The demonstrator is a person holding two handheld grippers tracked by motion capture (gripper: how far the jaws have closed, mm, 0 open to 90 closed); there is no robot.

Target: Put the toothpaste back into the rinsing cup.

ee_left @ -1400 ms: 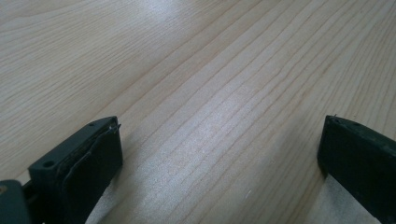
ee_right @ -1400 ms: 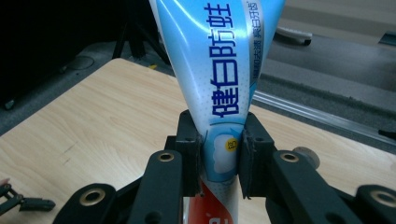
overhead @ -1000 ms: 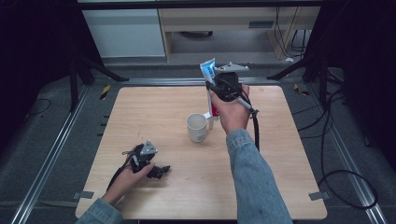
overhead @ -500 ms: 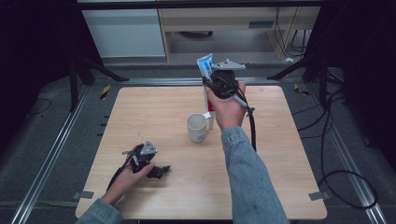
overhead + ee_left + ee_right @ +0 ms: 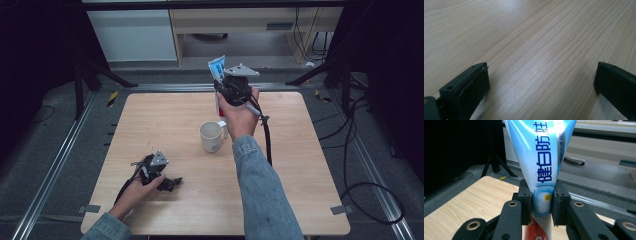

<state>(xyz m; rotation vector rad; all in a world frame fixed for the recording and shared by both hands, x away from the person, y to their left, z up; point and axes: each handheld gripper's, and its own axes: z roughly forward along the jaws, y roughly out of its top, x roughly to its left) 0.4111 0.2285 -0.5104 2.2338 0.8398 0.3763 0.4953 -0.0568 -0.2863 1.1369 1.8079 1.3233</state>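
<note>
Gripping toothpaste tube (image 5: pixel 545 170), right claw (image 5: pixel 541 206) above mug (image 5: pixel 211 136).

Table (image 5: pixel 544 50) matt pale wood w/ grain; toothpaste tube (image 5: pixel 544 157) glossy plastic.

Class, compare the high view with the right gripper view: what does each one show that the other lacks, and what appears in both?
The high view alone shows the white mug on the table, the left gripper resting low near the front left, and both of the person's forearms. The right gripper view alone shows, close up, the blue printed characters on the toothpaste tube and the two black jaws pressed against its sides. Both show the right gripper shut on the tube, which stands upright above the far part of the wooden table.
</note>
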